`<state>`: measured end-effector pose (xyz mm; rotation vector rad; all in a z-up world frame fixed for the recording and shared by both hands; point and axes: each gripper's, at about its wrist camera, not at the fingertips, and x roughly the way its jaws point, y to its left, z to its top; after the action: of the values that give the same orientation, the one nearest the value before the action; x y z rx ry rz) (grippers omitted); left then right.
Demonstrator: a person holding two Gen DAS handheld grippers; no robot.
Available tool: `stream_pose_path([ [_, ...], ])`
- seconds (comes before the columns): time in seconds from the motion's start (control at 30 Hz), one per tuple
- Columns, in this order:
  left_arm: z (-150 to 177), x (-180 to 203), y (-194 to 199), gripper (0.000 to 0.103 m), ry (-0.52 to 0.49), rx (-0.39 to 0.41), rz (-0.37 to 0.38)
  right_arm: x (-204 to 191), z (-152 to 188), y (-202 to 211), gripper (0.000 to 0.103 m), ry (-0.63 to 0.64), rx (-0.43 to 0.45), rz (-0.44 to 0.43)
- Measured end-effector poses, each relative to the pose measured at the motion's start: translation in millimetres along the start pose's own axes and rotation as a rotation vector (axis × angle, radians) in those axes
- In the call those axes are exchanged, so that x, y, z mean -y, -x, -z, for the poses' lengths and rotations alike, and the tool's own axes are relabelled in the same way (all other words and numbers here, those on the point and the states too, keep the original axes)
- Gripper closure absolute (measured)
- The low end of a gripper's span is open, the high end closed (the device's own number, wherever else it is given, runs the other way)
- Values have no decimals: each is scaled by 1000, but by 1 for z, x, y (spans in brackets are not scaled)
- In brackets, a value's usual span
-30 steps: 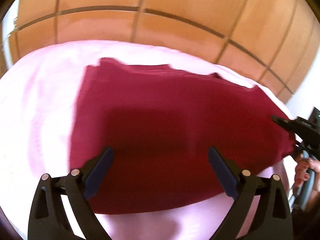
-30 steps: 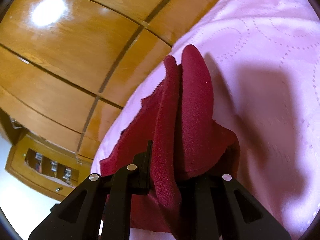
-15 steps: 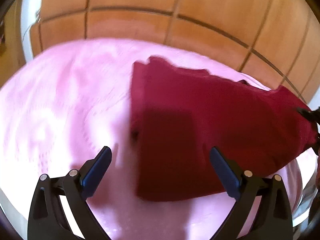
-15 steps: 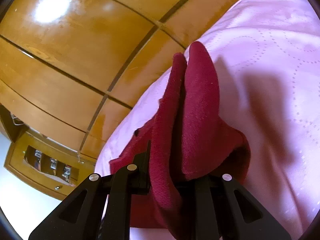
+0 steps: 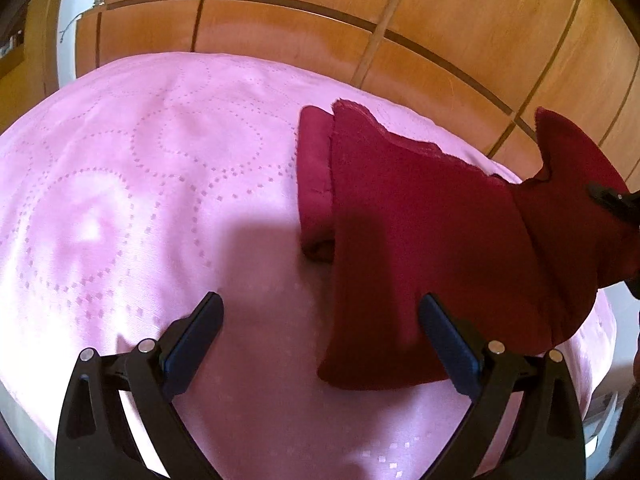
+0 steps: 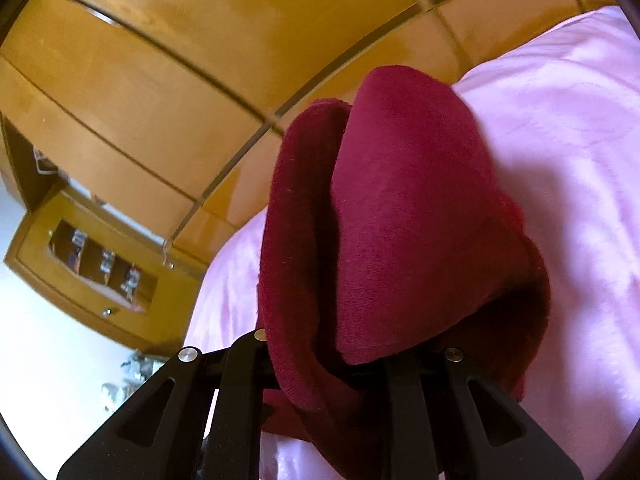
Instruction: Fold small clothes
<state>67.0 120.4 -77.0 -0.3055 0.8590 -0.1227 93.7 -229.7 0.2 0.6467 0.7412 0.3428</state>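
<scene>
A dark red garment (image 5: pixel 420 232) lies partly folded on the pink bedspread (image 5: pixel 140 200). Its right end is lifted off the bed. My left gripper (image 5: pixel 320 328) is open and empty, hovering above the bedspread just left of the garment's near edge. My right gripper (image 6: pixel 332 364) is shut on the lifted end of the red garment (image 6: pixel 400 220), whose bunched folds rise in front of the camera and hide the fingertips. The right gripper's tip also shows at the right edge of the left wrist view (image 5: pixel 612 200).
Wooden wardrobe panels (image 5: pixel 360 20) stand close behind the bed. A wooden cabinet with small items in it (image 6: pixel 100 264) shows at the left of the right wrist view. The bed's edge runs along the right (image 5: pixel 600 340).
My left gripper has moved left off the garment and now hangs over bare bedspread. My right gripper has lifted the garment's end higher and carried it leftward over the rest.
</scene>
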Motion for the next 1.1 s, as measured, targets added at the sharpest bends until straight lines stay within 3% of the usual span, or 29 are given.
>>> stream_pose_path([
  [0.43,-2,-15,12,5,51,17,-1,-41,22,-55,90,71,-122,-71],
  [0.67,0,-21,16,5,90,23,22,-74,49,-85,90,286,-196,-19],
  [0.93,2,-30,25,5,143,56,57,-80,84,-113,90,422,-287,16],
  [1.0,3,-34,29,5,170,68,77,-79,87,-108,77,462,-266,9],
  [1.07,5,-35,33,5,181,87,89,-77,86,-104,48,447,-270,-45],
  [1.1,5,-35,35,5,183,93,91,-78,85,-100,45,431,-265,-90],
])
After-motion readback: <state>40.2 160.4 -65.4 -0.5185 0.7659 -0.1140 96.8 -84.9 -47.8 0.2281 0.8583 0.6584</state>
